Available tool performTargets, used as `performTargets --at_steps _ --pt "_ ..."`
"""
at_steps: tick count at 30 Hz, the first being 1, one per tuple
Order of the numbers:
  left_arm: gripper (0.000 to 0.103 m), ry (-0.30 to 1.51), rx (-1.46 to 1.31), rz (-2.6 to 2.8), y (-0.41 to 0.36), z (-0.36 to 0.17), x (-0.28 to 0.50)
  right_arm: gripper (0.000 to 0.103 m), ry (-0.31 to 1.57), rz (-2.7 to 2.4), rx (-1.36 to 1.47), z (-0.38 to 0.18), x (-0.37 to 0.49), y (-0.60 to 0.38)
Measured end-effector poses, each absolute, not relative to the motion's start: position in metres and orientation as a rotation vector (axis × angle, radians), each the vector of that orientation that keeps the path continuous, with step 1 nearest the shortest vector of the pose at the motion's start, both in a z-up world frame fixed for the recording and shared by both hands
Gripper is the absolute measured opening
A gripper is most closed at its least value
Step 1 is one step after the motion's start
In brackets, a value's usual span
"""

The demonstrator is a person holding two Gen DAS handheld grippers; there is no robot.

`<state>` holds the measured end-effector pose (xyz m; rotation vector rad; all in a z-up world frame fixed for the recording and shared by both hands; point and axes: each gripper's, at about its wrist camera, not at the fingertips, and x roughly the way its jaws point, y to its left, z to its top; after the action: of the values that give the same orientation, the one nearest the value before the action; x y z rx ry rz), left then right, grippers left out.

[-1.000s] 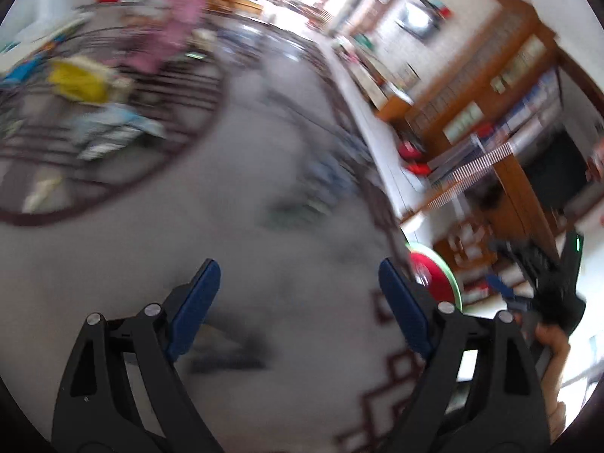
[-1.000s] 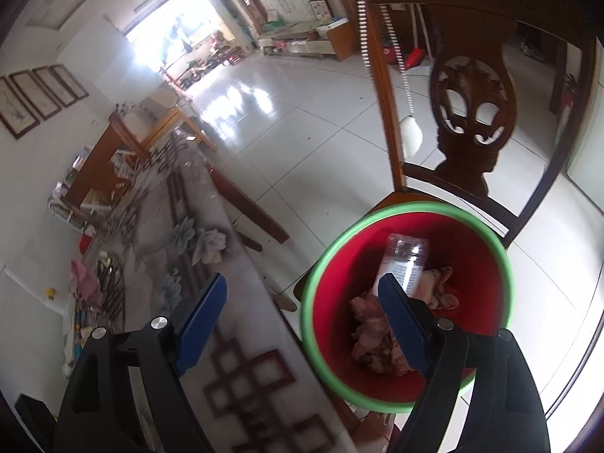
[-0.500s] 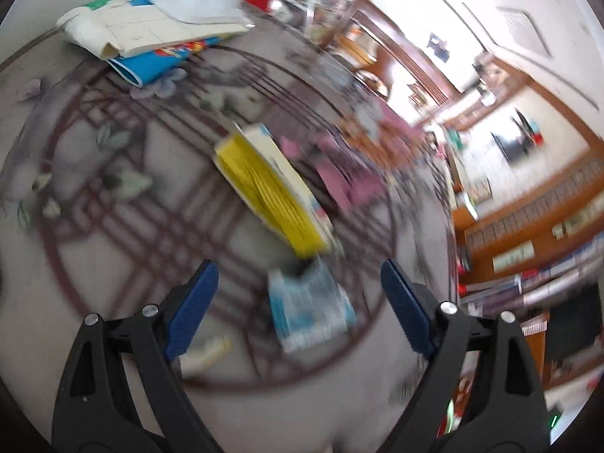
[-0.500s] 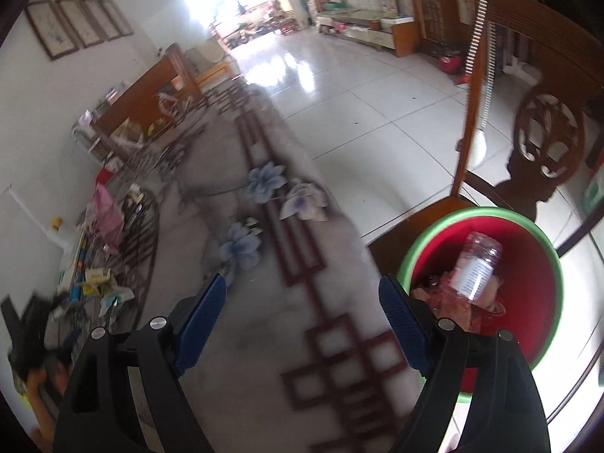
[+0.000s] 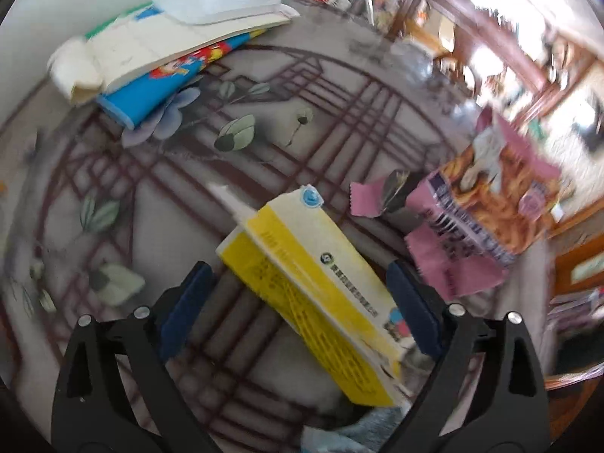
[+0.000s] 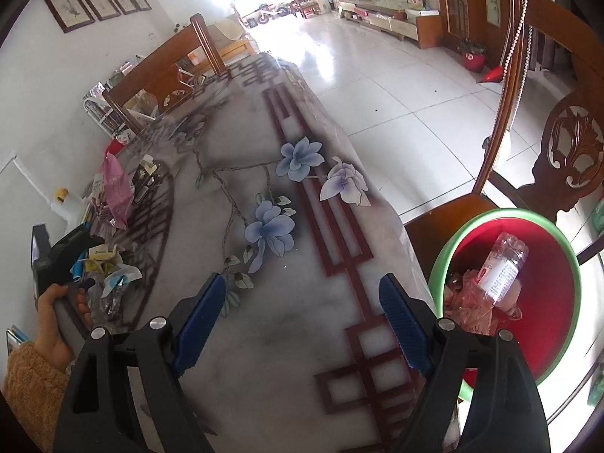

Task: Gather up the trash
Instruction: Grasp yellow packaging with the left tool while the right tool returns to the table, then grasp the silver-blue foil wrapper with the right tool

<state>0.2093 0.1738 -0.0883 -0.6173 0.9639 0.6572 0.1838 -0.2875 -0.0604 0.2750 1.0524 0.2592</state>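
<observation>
My left gripper [image 5: 298,302] is open with its jaws on either side of a yellow and white carton [image 5: 317,287] that lies flat on the table. A pink snack bag [image 5: 487,207] lies just right of it. A blue wrapper [image 5: 362,434] shows at the bottom edge. My right gripper [image 6: 302,317] is open and empty over the patterned tablecloth [image 6: 271,332]. A red bin with a green rim [image 6: 543,302] stands on a chair at the right and holds a plastic bottle [image 6: 502,268] and crumpled wrappers. The left gripper [image 6: 68,256] shows at the far left by the trash pile [image 6: 113,271].
A stack of papers and a blue booklet [image 5: 162,64] lies at the back left with a white stand [image 5: 226,0] on it. Wooden chairs [image 6: 566,158] stand at the table's right edge and far end [image 6: 170,71]. The table edge [image 6: 377,188] drops to a tiled floor.
My left gripper has swung from the table's right side to the trash pile and closed in on the yellow carton. My right gripper has turned from the bin toward the table.
</observation>
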Motion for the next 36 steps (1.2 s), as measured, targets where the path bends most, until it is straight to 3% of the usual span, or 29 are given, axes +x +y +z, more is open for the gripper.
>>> performTargets --at_steps 3,8,12,13,21,22,24,25,26,34,36 --pt "0.088 0.986 -0.488 0.633 0.170 -0.086 0.214 0.080 1.057 0.270 0.260 -0.061 0.184 -0.282" --pt "0.046 1.003 -0.421 0.562 0.171 -0.079 0.204 0.080 1.061 0.263 0.246 -0.062 0.183 -0.279" --pt "0.025 1.009 -0.449 0.463 0.169 -0.073 0.166 0.080 1.069 0.262 0.222 -0.064 0.182 -0.274" --pt "0.024 1.014 -0.429 0.438 0.165 -0.072 0.147 0.080 1.069 0.263 0.215 -0.064 0.181 -0.272" --pt "0.024 1.012 -0.413 0.290 0.126 -0.079 0.040 0.080 1.069 0.308 0.119 -0.065 0.170 -0.242" --pt "0.028 0.996 -0.438 0.274 0.121 -0.079 0.028 0.080 1.063 0.320 0.107 -0.064 0.167 -0.237" --pt "0.050 0.978 -0.490 0.263 0.114 -0.078 0.011 0.080 1.047 0.345 0.087 -0.063 0.163 -0.227" --pt "0.070 0.962 -0.501 0.270 0.111 -0.077 0.005 0.080 1.031 0.371 0.074 -0.060 0.160 -0.217" --pt "0.076 0.930 -0.508 0.281 0.107 -0.074 -0.004 0.080 1.017 0.398 0.065 -0.058 0.157 -0.207" --pt "0.077 0.882 -0.483 0.312 0.113 -0.076 -0.011 0.080 0.971 0.632 -0.112 -0.064 0.125 -0.118" --pt "0.071 0.907 -0.504 0.294 0.114 -0.084 -0.004 0.080 0.955 0.654 -0.165 -0.067 0.119 -0.102"
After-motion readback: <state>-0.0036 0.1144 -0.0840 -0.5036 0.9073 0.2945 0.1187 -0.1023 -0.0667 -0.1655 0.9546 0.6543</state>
